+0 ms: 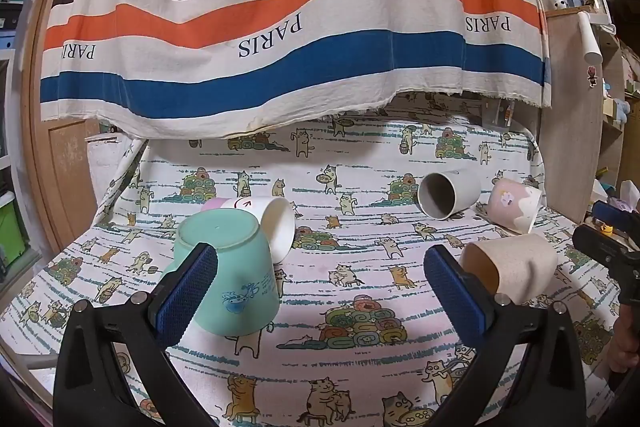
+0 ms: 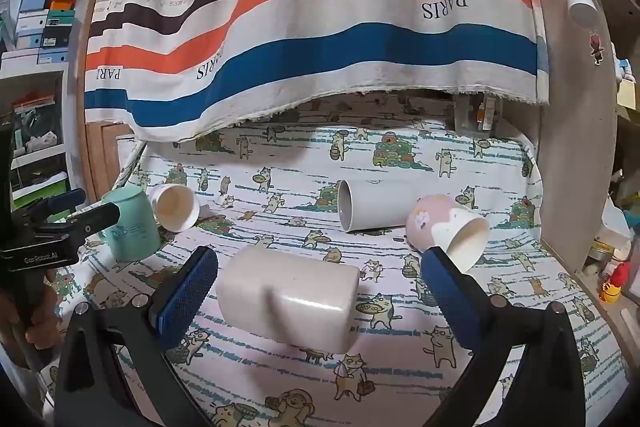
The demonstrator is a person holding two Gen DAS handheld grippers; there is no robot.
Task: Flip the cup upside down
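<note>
A mint green cup [image 1: 228,271] stands upside down on the cat-print cloth, just beyond my left gripper's left finger; it also shows in the right wrist view [image 2: 130,227]. My left gripper [image 1: 320,267] is open and empty. A beige mug [image 2: 288,293] lies on its side between the fingers of my right gripper [image 2: 320,269], which is open around it without touching. The same mug shows in the left wrist view [image 1: 510,267], beside the left gripper's right finger.
A white cup [image 1: 276,227] lies on its side behind the green cup. A grey-white cup [image 2: 376,205] and a pink patterned cup [image 2: 446,227] lie on their sides further back. A striped cloth [image 1: 296,27] hangs over the back. A wooden panel [image 2: 576,147] bounds the right side.
</note>
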